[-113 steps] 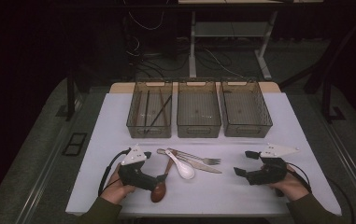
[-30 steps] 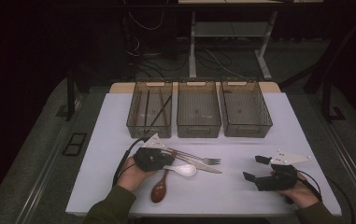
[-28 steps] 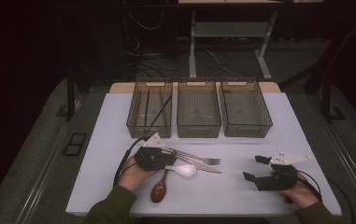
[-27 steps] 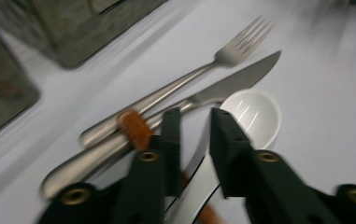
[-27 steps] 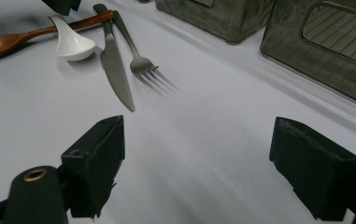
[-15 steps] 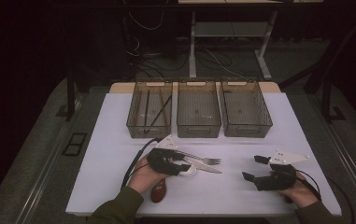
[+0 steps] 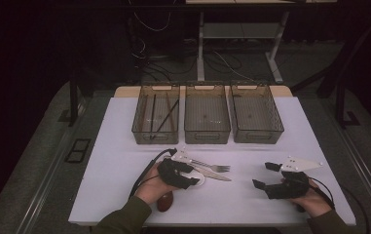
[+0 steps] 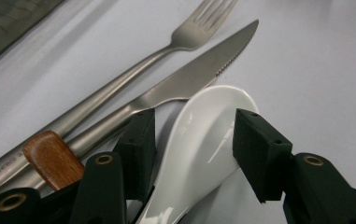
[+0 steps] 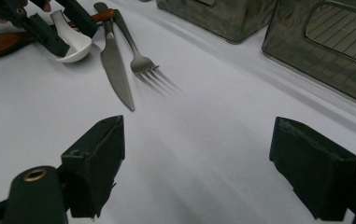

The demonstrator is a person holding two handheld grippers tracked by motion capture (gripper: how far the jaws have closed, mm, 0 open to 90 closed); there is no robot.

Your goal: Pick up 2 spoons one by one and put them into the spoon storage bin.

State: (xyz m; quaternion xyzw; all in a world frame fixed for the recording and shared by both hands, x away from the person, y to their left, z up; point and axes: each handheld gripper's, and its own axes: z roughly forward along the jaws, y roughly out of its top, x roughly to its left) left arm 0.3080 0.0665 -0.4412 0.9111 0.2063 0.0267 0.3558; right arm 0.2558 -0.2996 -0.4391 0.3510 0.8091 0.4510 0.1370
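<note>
In the high view, the left gripper [image 7: 189, 176] hangs over the cutlery laid near the front of the white table [image 7: 115, 146], where a fork [image 7: 212, 166] and knife [image 7: 216, 175] lie side by side in front of three bins [image 7: 207, 114], while the right gripper [image 7: 264, 174] rests well apart with jaws spread on nothing, apparently kept clear of the reach. The left gripper view shows its jaws part open and straddling the bowl of the white spoon [image 8: 203, 140], pads not clearly pressing yet, so it looks lined up to pinch that spoon; its jaws have just been opening, and a wooden handle [image 8: 52, 156] lies just beside. In the right gripper view the wide jaws frame bare table, with spoon [image 9: 73, 44], knife [image 9: 117, 70] and fork [image 9: 136, 51] farther off.
</note>
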